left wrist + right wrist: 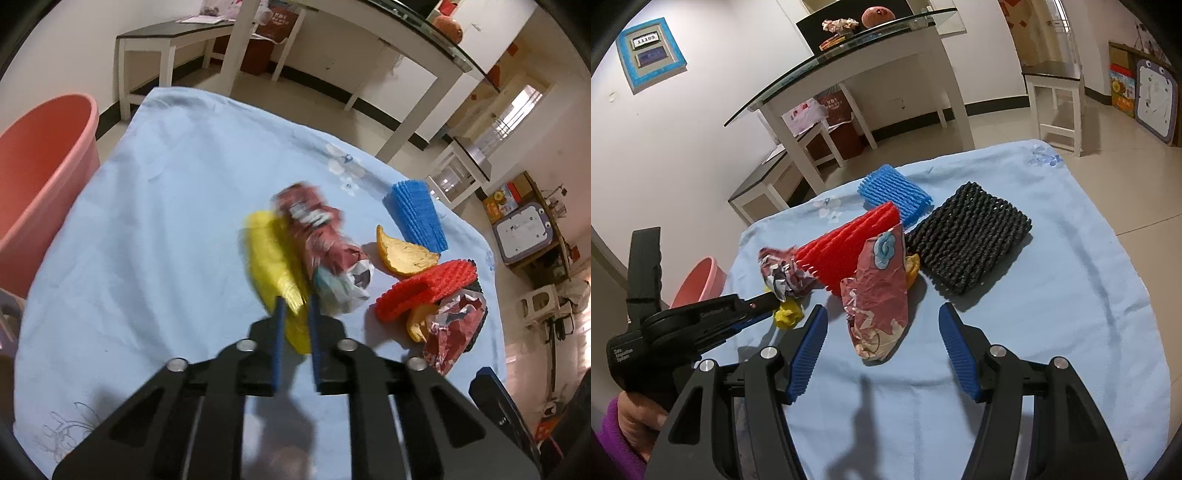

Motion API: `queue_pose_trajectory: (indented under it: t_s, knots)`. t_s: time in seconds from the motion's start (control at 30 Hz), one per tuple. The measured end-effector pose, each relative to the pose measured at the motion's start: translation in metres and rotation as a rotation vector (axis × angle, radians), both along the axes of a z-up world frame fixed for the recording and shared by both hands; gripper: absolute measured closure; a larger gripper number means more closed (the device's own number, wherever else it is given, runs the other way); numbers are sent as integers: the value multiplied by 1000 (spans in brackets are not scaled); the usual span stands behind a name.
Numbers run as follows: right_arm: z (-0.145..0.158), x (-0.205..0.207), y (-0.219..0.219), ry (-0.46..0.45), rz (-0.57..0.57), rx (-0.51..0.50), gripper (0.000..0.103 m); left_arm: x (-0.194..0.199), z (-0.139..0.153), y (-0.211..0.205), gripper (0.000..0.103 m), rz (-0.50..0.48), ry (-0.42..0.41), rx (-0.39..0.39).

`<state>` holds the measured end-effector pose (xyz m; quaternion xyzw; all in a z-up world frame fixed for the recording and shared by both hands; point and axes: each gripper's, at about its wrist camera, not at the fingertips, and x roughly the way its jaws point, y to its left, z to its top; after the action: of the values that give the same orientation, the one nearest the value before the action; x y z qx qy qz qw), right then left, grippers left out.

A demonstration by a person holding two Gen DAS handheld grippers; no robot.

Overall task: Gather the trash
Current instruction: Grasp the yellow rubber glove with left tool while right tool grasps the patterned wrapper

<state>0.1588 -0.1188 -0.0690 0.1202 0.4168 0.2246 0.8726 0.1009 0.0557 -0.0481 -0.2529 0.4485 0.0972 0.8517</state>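
1. Left claw (296, 299): narrow, jaws almost together, with the near end of the yellow bag (269, 251) pinched between the pads. The bag's free length runs straight ahead of the tips; it is blurred, so I cannot tell whether it has left the worktop (166, 184).
2. A crumpled foil wrapper (317, 229) lies touching the bag on the claw's right. In the right wrist view its edge meets the claw tips, so it may be caught too; I cannot tell.
3. Key relation: the pink tub (48, 166) sits well off to the left of the left claw and beyond it, past the worktop edge. I judge it to be the drop point. The left hand is far nearer it than the right.
4. Pose, left: pitched steeply down, fingers side by side, a hand (635, 417) round the handle.
5. Right claw (882, 309): wide, holding nothing, pitched down over the worktop.
6. A flowered wrapper (875, 325) lies between and just ahead of its jaws, untouched. Its long axis runs away from the claw, nearly in line with the fingers, so closing would catch it across its narrow width.
7. Beyond that wrapper: red net (857, 236) touching it, black net (975, 240) ahead-right, blue net (894, 188) furthest.
8. Risk, judged: thin plastic may slip during the swing left.
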Motion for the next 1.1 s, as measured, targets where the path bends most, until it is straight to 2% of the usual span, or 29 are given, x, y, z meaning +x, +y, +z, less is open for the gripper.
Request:
queue_pose_trajectory:
  t_s: [0.2, 0.33, 0.47, 0.6, 0.77, 1.0, 1.03, 1.07, 1.1]
  knots:
    - [-3, 1, 0, 17, -7, -2, 41, -20, 5, 12, 99, -20, 7, 13]
    - [-5, 2, 1, 33, -13, -1, 41, -35, 13, 21, 99, -27, -17, 7]
    - [-2, 2, 6, 24, -2, -12, 41, -54, 32, 27, 99, -54, -71, 96]
    - [-2, 4, 8, 25, -11, -19, 41, -73, 40, 38, 99, -35, -86, 173]
    - [-2, 7, 17, 33, -6, -27, 41, -89, 33, 52, 99, -16, -62, 180]
    - [-8, 18, 31, 28, -31, -79, 41, -88, 15, 61, 99, 4, -5, 203]
    - [-11, 20, 31, 38, -41, -89, 49, -86, 12, 63, 98, 5, 10, 198]
    - [-14, 22, 30, 55, -46, -91, 63, -85, 8, 67, 97, 10, 22, 173]
    - [-18, 24, 29, 84, -48, -85, 69, -86, 6, 70, 96, 15, 25, 153]
